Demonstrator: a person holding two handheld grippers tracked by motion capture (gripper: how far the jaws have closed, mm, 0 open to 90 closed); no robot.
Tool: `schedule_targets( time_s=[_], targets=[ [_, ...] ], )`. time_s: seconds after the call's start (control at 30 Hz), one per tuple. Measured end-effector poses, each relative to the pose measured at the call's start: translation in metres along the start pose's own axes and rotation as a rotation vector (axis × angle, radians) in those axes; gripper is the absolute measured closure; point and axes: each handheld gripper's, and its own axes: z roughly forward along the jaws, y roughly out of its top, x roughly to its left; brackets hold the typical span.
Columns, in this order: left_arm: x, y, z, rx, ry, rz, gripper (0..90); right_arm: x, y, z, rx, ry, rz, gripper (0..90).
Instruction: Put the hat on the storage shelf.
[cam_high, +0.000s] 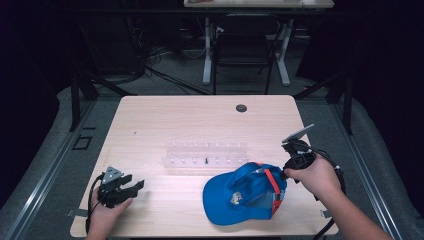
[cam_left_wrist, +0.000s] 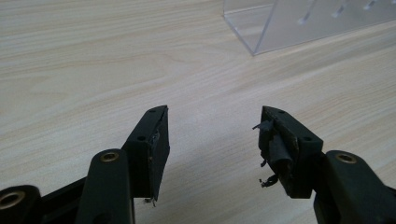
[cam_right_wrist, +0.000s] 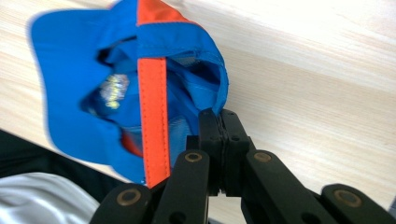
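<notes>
Right gripper (cam_right_wrist: 219, 123) pinched the cap (cam_high: 245, 192) near the table's (cam_high: 150, 120) front edge.
Left gripper (cam_left_wrist: 212, 135) gaped, idle; cap seemingly unplaced, rack (cam_high: 205, 154) bare.

Left gripper (cam_left_wrist: 212, 140) gapes over table (cam_left_wrist: 93, 70) near rack (cam_left_wrist: 299, 23).

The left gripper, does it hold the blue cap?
No, the left gripper has its jaws apart over bare wood, while the blue cap lies at the right gripper, whose jaws pinch its edge.
</notes>
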Motion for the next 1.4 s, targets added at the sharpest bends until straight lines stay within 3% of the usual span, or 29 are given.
schedule_targets(
  time_s=[0.13,0.27,0.5,0.57,0.87,0.9,0.93,1.03,1.1,1.13,1.17,1.4],
  targets=[
    [0.0,0.0,0.0,0.0,0.0,-0.001,43.3,0.008,0.003,-0.015,-0.001,0.033,0.017,89.8],
    [0.0,0.0,0.0,0.0,0.001,0.0,43.3,0.014,0.006,-0.028,0.006,0.037,-0.001,89.8],
    [0.0,0.0,0.0,0.008,-0.003,0.001,43.4,0.025,0.01,-0.046,-0.019,0.046,0.036,89.8],
    [0.0,0.0,0.0,0.007,-0.003,0.001,43.4,0.026,0.012,-0.054,0.001,0.062,0.024,89.8],
    [0.0,0.0,0.0,0.006,-0.005,0.001,43.4,0.035,0.017,-0.075,0.022,0.096,0.066,89.8],
    [0.0,0.0,0.0,0.006,-0.006,0.001,43.5,0.037,0.017,-0.076,0.011,0.106,0.084,89.8],
    [0.0,0.0,0.0,0.007,-0.005,0.001,43.5,0.037,0.018,-0.08,0.018,0.148,0.099,89.8],
    [0.0,0.0,0.0,0.007,-0.005,0.002,43.6,0.035,0.018,-0.083,0.037,0.187,0.099,89.9],
    [-0.001,0.0,0.0,0.007,-0.005,0.002,43.6,0.033,0.018,-0.085,0.04,0.254,0.115,89.8],
    [-0.001,0.0,0.0,0.007,-0.005,0.002,43.6,0.033,0.018,-0.085,0.04,0.254,0.115,89.8],
    [-0.001,0.0,0.0,0.007,-0.005,0.002,43.6,0.034,0.017,-0.085,0.02,0.271,0.144,89.9],
    [-0.002,0.0,-0.001,0.02,-0.008,0.0,43.7,0.032,0.012,-0.082,0.012,0.397,0.181,89.9]
  ],
)
